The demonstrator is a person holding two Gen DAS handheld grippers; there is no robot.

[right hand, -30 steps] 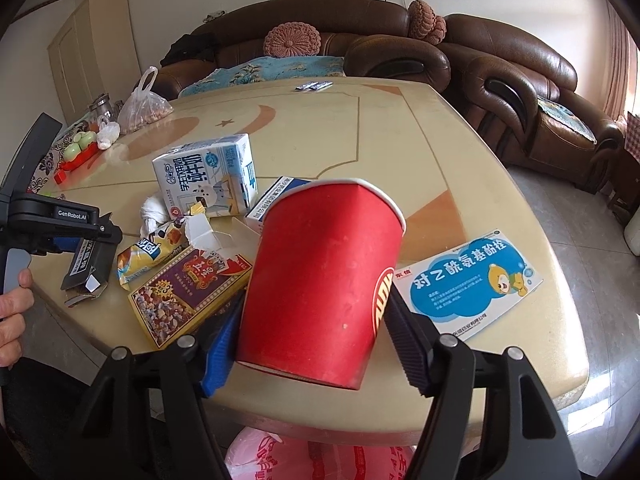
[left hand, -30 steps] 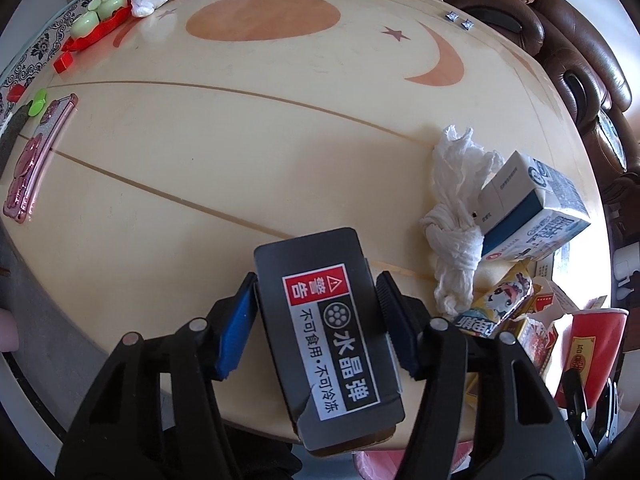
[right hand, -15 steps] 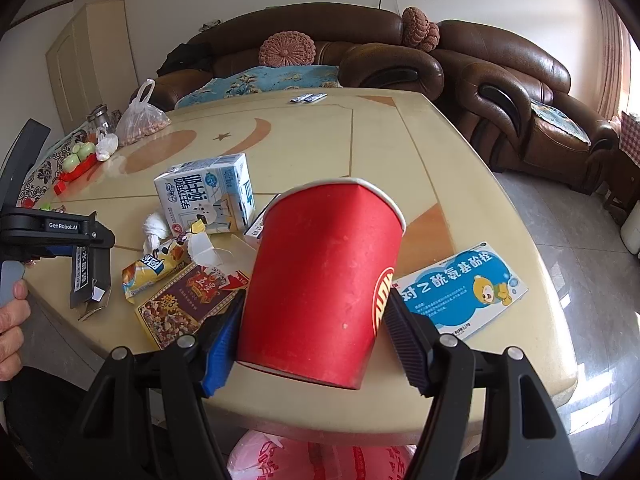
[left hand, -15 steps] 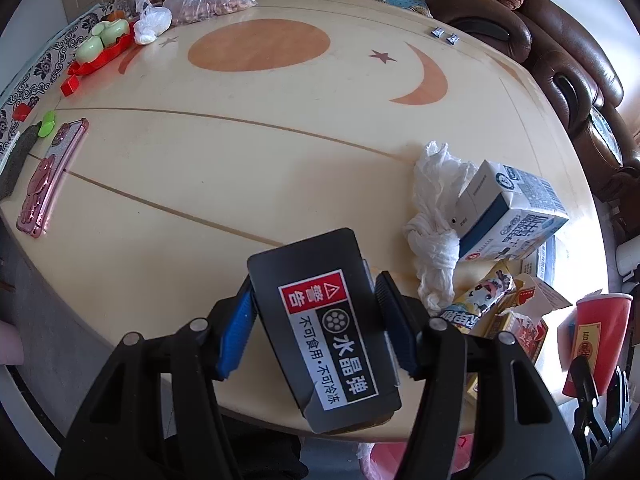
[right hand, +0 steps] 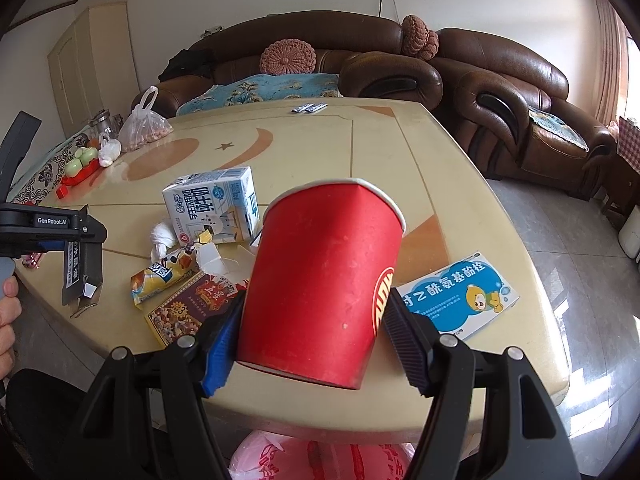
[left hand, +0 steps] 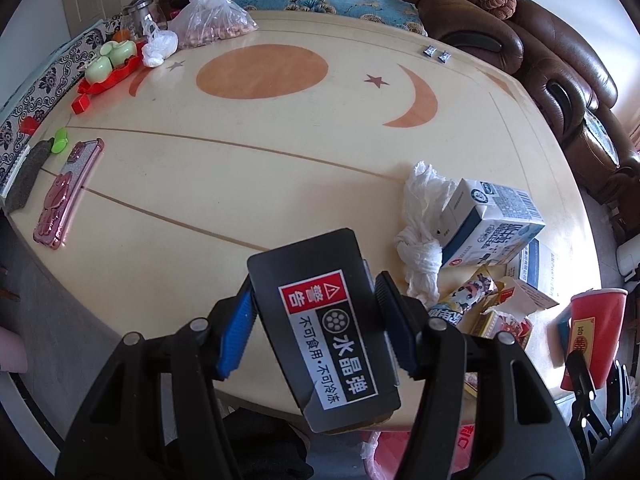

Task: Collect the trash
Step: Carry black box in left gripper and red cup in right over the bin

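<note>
my left gripper (left hand: 316, 320) has its jaws clamped on a flat black box (left hand: 324, 328) with a red-and-white warning sticker, sitting dead centre in the lower half of the left wrist view, held up off the cream table (left hand: 240, 184) near its front edge. in the right wrist view that same box (right hand: 82, 276) hangs at the far left of the frame, open end down, under the left gripper (right hand: 76, 236).

my right gripper (right hand: 312, 332) is squeezed on a red paper cup (right hand: 320, 288), filling the middle of the frame, tilted a bit with its white rim pointing up and away. the cup (left hand: 592, 332) also shows at the lower right edge of the left view.

rest of the trash is clustered right of centre in the left view: a crumpled white tissue (left hand: 420, 232) touching a blue-and-white milk carton (left hand: 492, 224) lying on its side, a yellow snack wrapper (left hand: 460, 300) just below them, and a torn printed box (right hand: 192, 308) beside it. a blue medicine box (right hand: 460, 292) lies flat at the right of the right view, just beside the cup.

a pink plastic bag (right hand: 320, 460) peeks out under the table edge at the bottom of the frame.

further out: a pink phone (left hand: 68, 192) at the left edge, a red tray with green cups (left hand: 108, 68) upper left, a clear bag of nuts (left hand: 216, 20) near the top, and a brown leather sofa (right hand: 500, 68) behind the table.
</note>
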